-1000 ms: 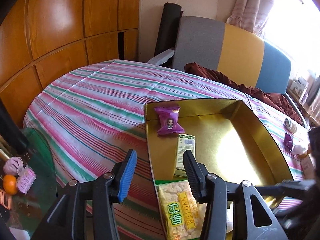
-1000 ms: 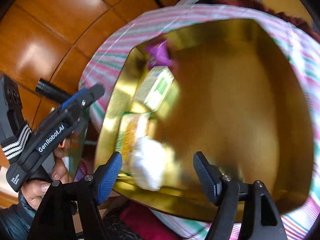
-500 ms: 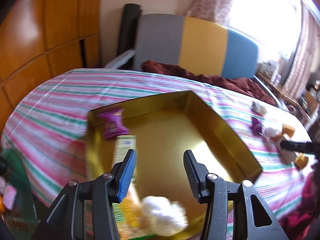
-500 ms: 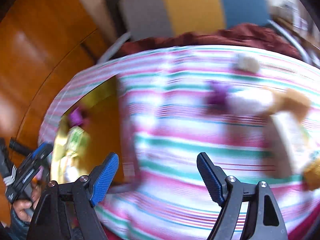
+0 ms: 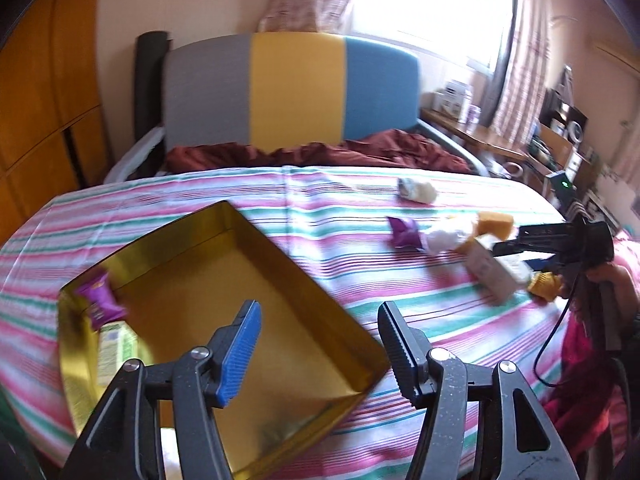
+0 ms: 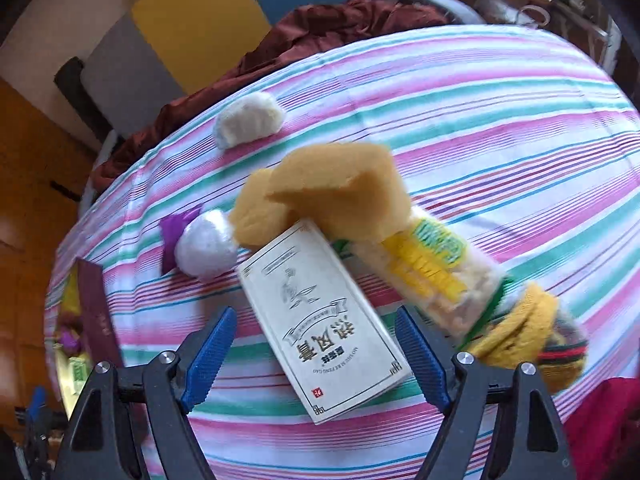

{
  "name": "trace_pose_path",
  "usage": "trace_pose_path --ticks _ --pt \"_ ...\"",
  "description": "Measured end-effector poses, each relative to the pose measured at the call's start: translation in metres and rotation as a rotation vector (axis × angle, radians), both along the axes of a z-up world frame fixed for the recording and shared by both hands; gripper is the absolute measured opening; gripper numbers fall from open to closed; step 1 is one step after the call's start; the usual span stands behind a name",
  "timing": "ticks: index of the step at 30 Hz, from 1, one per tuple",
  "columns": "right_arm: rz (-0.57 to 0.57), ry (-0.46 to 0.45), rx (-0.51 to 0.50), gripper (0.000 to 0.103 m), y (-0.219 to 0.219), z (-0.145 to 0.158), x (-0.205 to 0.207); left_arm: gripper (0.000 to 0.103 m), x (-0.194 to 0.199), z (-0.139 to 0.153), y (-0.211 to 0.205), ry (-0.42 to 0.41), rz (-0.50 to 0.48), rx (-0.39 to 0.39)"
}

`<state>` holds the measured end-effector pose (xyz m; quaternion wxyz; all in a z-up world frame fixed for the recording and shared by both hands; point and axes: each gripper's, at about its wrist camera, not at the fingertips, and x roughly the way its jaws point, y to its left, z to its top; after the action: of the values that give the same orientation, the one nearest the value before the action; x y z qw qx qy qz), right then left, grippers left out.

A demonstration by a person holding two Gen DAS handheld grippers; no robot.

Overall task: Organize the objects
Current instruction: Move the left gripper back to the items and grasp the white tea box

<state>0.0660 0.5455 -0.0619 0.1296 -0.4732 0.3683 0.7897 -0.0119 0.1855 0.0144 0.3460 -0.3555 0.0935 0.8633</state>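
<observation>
White box (image 6: 324, 320) sits between the right gripper (image 6: 316, 354) jaws, just opening wide and empty; square up first, then squeeze its long sides.

Striped bed cover (image 5: 320, 184) bears gold tray (image 5: 256, 248), white box (image 6: 320, 320), sponges (image 6: 340, 188), wrapped snacks (image 6: 432, 268), maroon blanket (image 5: 320, 152).

The left wrist camera looks forward and down along its fingers from the near edge of the striped bedsheet (image 5: 312, 200), over the gold tray (image 5: 280, 272) toward the far headboard (image 5: 296, 88) and window. The right wrist camera tilts more steeply, close above the snack pile around the white box (image 6: 320, 320). Both views share that pile (image 5: 480, 248), the sheet and the headboard.
</observation>
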Motion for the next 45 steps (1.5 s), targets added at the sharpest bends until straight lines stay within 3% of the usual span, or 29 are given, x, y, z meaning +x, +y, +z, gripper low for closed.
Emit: trace_pose_path --ticks 5,8,12,17,23,34,36,38,45 --pt "0.102 0.100 -0.021 0.082 -0.019 0.014 -0.002 0.062 0.007 0.000 0.038 -0.015 -0.081 -0.010" --pt "0.013 0.137 0.045 0.082 -0.007 0.025 0.011 0.063 0.014 -0.001 0.064 -0.011 -0.127 -0.023" --pt "-0.186 0.189 0.075 0.082 0.024 0.036 0.036 0.064 0.024 -0.009 0.102 -0.023 -0.198 -0.040" --pt "-0.325 0.235 0.028 0.082 0.052 0.035 0.057 0.074 0.036 -0.024 0.155 -0.018 -0.301 -0.077" --pt "-0.348 0.249 -0.007 0.082 0.060 0.032 0.062 0.084 0.034 -0.042 0.206 -0.051 -0.350 -0.095" --pt "-0.335 0.252 -0.034 0.082 0.060 0.028 0.064 0.087 0.030 -0.075 0.275 -0.059 -0.443 -0.192" --pt "-0.329 0.242 -0.034 0.082 0.060 0.028 0.063 0.085 0.028 -0.081 0.283 -0.060 -0.452 -0.192" --pt "-0.324 0.236 -0.035 0.082 0.059 0.027 0.062 0.052 0.026 -0.090 0.284 -0.073 -0.448 -0.206" --pt "-0.298 0.197 -0.020 0.082 0.056 0.023 0.056 0.051 0.044 -0.092 0.234 -0.051 -0.380 -0.123"
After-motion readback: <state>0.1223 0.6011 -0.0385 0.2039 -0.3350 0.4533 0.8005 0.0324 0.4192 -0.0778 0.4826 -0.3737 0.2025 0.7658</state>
